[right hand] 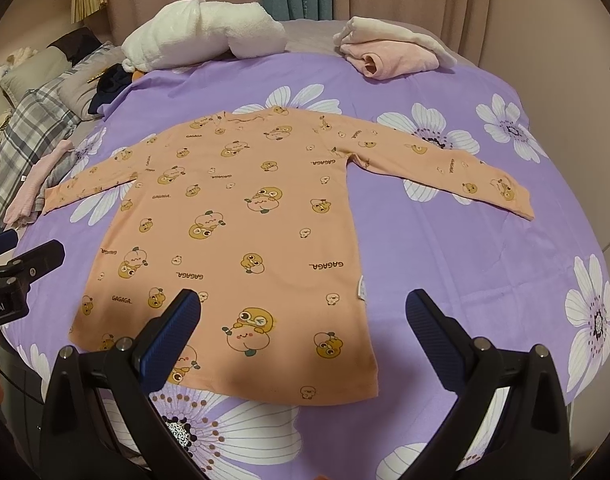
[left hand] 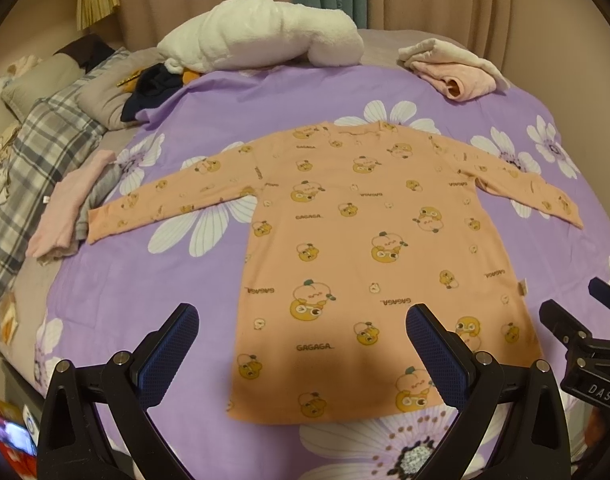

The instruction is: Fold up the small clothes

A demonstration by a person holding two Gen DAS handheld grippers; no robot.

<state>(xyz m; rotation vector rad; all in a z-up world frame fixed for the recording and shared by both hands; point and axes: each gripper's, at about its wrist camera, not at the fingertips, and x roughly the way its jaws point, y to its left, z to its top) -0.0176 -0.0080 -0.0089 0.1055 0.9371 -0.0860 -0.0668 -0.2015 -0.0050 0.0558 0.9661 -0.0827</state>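
The orange shirt (left hand: 369, 248) lies flat on the purple bedspread (left hand: 145, 300), sleeves out sideways, collar far, hem nearest both grippers, the left gripper (left hand: 301, 344) over its left hem and the right gripper (right hand: 305, 332) over its right, jaws spread, empty

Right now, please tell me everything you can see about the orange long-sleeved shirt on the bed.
The orange shirt is a small long-sleeved top of soft knit-looking fabric, printed with cartoon peach and duck figures and the word GAGAGA. It lies flat and unfolded on the purple flowered sheet, both sleeves spread outward, neckline away from the cameras, hem nearest. A small tag shows at one side seam. The left sleeve's cuff reaches a pink folded garment. Both tongs, left and right, are open above the hem, gripping nothing.
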